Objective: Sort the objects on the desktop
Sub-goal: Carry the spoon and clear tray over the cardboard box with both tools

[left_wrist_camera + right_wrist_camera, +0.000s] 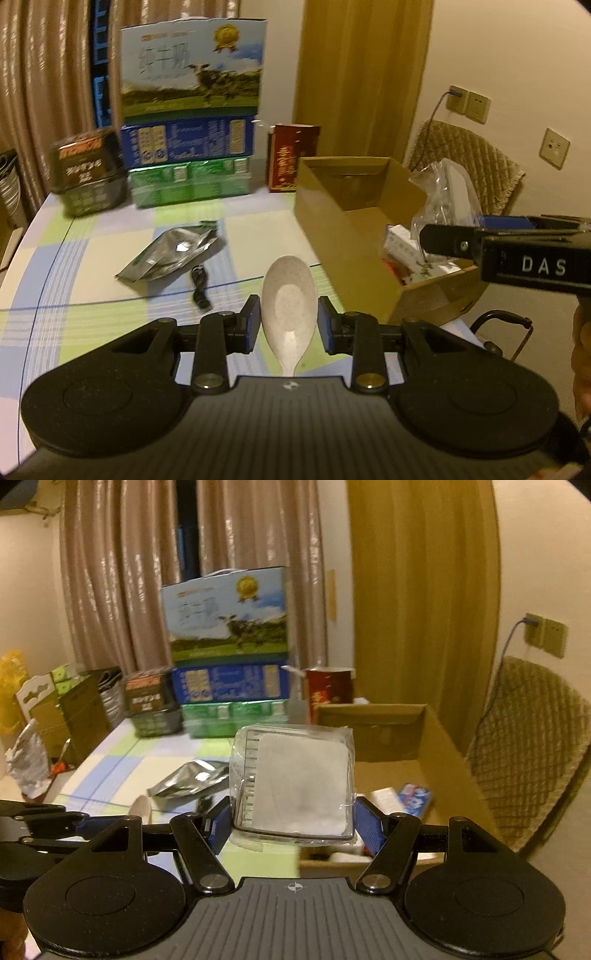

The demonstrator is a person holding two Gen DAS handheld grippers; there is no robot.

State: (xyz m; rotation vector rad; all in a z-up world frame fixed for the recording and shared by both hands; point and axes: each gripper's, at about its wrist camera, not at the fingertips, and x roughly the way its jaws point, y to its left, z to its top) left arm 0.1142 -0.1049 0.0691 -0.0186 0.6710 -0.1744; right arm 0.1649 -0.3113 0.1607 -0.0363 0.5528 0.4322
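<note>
My left gripper is shut on a speckled white spoon and holds it above the checked tablecloth. My right gripper is shut on a clear plastic-wrapped square packet near the left front edge of the open cardboard box. In the left wrist view that packet hangs over the box. A silver foil pouch and a small black cable lie on the table; the pouch also shows in the right wrist view.
Stacked milk cartons, a dark box and a red carton line the table's far edge. Small boxes lie inside the cardboard box. A padded chair stands at the right, by the wall.
</note>
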